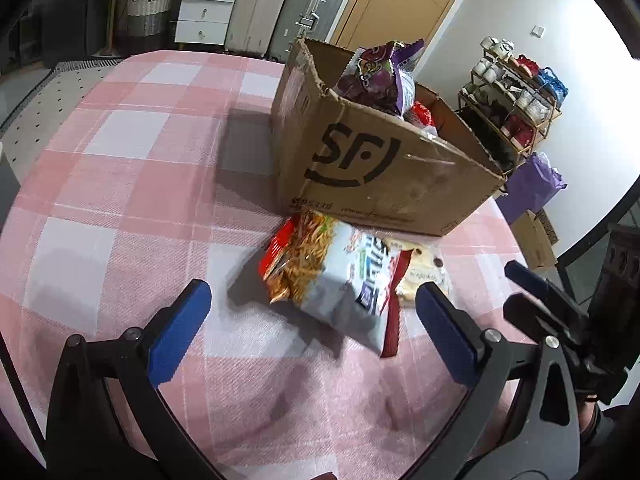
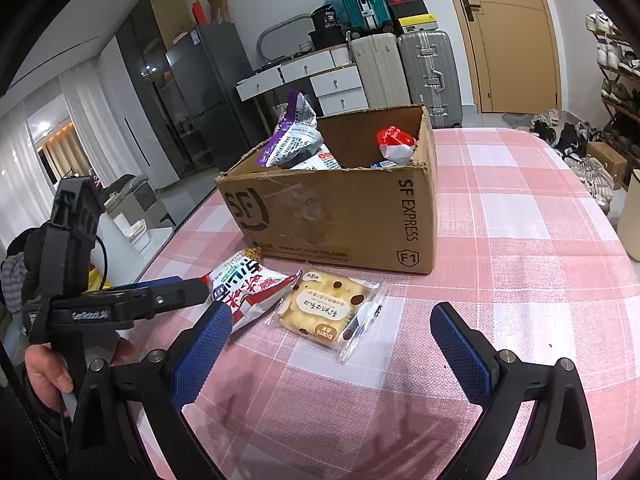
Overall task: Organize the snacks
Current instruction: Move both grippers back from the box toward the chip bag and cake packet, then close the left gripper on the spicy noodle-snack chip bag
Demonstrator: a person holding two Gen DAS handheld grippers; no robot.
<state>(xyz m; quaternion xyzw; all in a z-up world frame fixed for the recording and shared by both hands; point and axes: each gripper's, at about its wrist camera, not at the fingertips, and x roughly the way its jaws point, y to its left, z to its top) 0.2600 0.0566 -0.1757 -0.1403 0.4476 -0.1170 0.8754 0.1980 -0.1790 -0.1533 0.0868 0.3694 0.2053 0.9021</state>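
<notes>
Two snacks lie on the pink checked tabletop (image 2: 520,240), just in front of the cardboard box (image 2: 340,216): a noodle bag (image 1: 332,280) and a clear cookie pack (image 2: 332,312). They touch each other, and the bag's edge seems to lie over the pack. More snacks already sit in the box, like the purple bag (image 1: 376,76) and a red one (image 2: 394,142).

The left gripper (image 1: 312,320) has its jaws spread wide, with the noodle bag between them. The right gripper (image 2: 332,340) is spread wide too, near the cookie pack. Neither holds anything.

The puffy bag could slip or pop if squeezed hard. Lifting it may drag the cookie pack along. The two grippers are close and could bump.

Only the right view shows the whole cookie pack and the person's hand (image 2: 44,368). Only the left view shows the bag's noodle picture.
</notes>
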